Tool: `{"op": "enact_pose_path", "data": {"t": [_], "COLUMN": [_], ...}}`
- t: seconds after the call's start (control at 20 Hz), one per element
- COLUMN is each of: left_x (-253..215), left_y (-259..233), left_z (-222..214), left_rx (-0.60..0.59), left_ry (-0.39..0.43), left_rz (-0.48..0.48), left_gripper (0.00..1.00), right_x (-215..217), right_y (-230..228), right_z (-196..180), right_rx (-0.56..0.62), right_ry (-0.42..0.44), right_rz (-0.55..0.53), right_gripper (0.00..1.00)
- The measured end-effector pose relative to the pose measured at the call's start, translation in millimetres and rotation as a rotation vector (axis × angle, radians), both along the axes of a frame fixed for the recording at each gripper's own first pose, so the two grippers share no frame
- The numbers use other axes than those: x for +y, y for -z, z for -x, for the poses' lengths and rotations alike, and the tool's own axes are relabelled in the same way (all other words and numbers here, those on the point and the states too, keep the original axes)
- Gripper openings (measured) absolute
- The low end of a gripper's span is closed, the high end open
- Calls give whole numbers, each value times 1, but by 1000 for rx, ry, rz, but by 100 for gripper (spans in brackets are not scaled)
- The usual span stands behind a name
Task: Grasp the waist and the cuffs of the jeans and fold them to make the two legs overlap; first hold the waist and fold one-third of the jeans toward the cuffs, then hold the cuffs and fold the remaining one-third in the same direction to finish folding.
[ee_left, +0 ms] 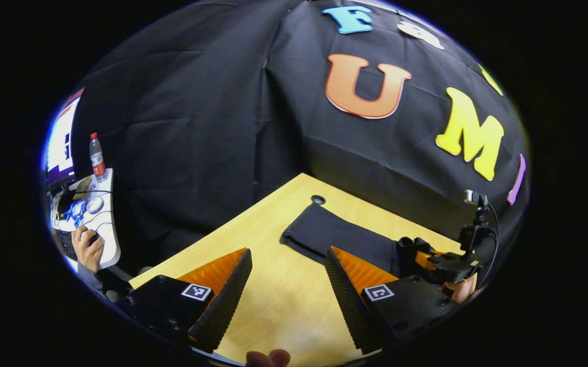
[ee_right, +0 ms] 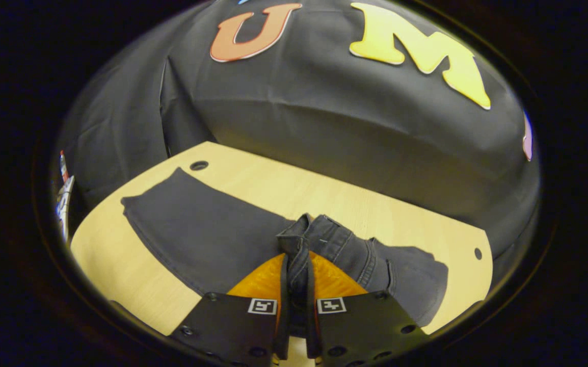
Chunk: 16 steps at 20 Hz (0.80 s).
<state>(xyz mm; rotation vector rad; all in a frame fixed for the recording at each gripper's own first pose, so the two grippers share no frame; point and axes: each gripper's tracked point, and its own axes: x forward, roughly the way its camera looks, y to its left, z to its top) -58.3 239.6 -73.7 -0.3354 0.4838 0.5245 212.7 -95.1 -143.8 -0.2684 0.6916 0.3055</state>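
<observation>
Dark jeans (ee_right: pixel 207 234) lie flat on the wooden table (ee_right: pixel 324 193), legs stretched toward the far left corner. My right gripper (ee_right: pixel 295 265) is shut on the waistband (ee_right: pixel 335 239), which is lifted and bunched between the fingers. In the left gripper view the cuff end of the jeans (ee_left: pixel 324 232) lies ahead and to the right, and my left gripper (ee_left: pixel 286 265) hangs open over bare table just short of it, holding nothing. The right gripper (ee_left: pixel 426 260) with a hand behind it sits at the far end of the jeans in that view.
A cable hole (ee_left: pixel 318 199) lies in the table by the cuffs, and another small hole (ee_right: pixel 477 253) near the right edge. Off to the left stands a white side desk (ee_left: pixel 108 239) with a bottle (ee_left: pixel 96 158), cables and a person's hand (ee_left: pixel 87 250).
</observation>
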Motion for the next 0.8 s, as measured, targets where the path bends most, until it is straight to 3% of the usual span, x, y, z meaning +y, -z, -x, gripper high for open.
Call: {"op": "enact_pose_path", "data": {"t": [0.1,0.15,0.2,0.25,0.35,0.4,0.6,0.8], "left_x": [10,13,18,21,24,22,16,-4], "left_y": [10,15,20,25,39,46,89,111], "left_z": [0,-3,-5,-6,-13,-17,-35,-77], "left_rx": [14,12,15,23,41,55,159,168], "left_ry": [-30,-36,-48,-57,-66,-77,-169,-256], "left_rz": [37,65,87,110,167,201,436,749], "left_gripper": [93,93,84,96,100,96,96,96], "right_x": [15,19,19,20,17,10,-35,-88], "right_y": [-9,-18,-15,-14,-23,-36,-85,-106], "right_z": [-1,-1,1,8,36,45,78,112], "right_rx": [58,84,94,97,80,80,45,52], "right_ry": [-39,-65,-82,-98,-117,-122,-116,-33], "right_rz": [-37,-63,-66,-78,-103,-117,-125,-145], "right_gripper": [17,37,46,64,99,100,99,99]}}
